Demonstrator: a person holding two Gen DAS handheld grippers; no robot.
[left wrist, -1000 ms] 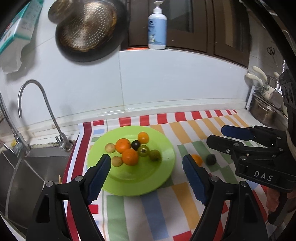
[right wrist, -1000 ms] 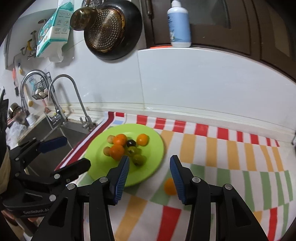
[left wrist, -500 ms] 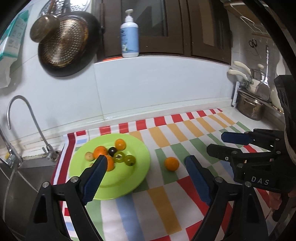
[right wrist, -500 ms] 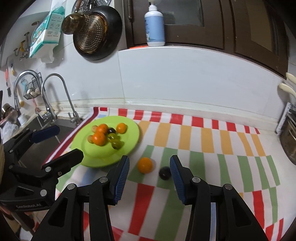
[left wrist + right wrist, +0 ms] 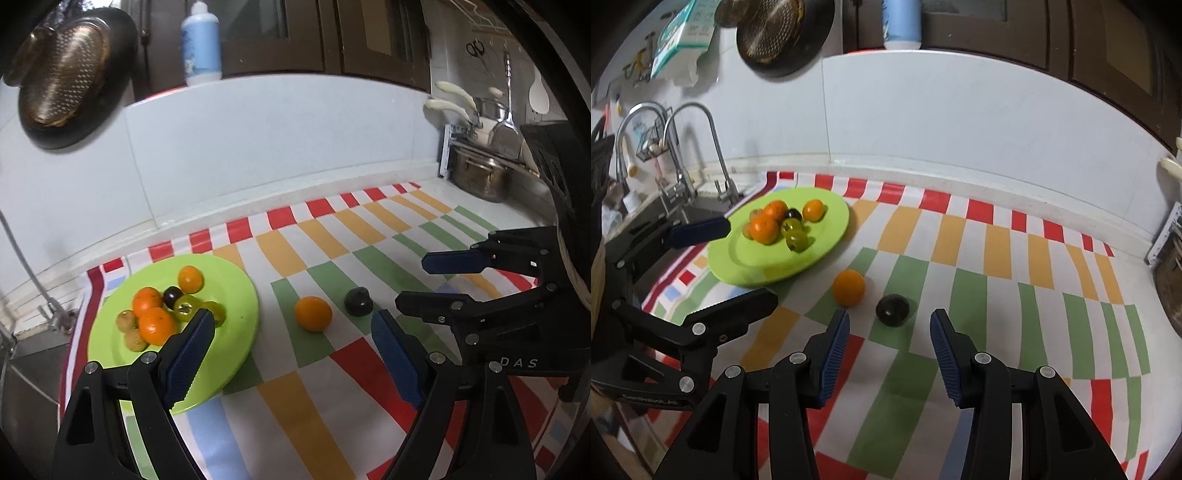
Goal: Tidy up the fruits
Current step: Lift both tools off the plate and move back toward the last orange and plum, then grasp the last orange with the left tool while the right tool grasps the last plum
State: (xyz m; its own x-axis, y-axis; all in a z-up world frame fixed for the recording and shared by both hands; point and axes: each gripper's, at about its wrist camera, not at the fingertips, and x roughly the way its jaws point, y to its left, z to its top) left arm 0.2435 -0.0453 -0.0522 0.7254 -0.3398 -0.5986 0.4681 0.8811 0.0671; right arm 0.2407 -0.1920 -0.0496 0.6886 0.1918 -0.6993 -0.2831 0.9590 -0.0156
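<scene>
Two fruits, an orange (image 5: pixel 849 287) and a dark plum (image 5: pixel 892 309), lie right of the green plate (image 5: pixel 827 242); left gripper (image 5: pixel 291 354) and right gripper (image 5: pixel 889 341) hover released, empty.

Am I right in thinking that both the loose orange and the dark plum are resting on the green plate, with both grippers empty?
Not quite. The loose orange and the dark plum lie on the striped cloth, beside the green plate, not on it, as the right wrist view shows. The rest holds: the left gripper and the right gripper are both empty.
</scene>
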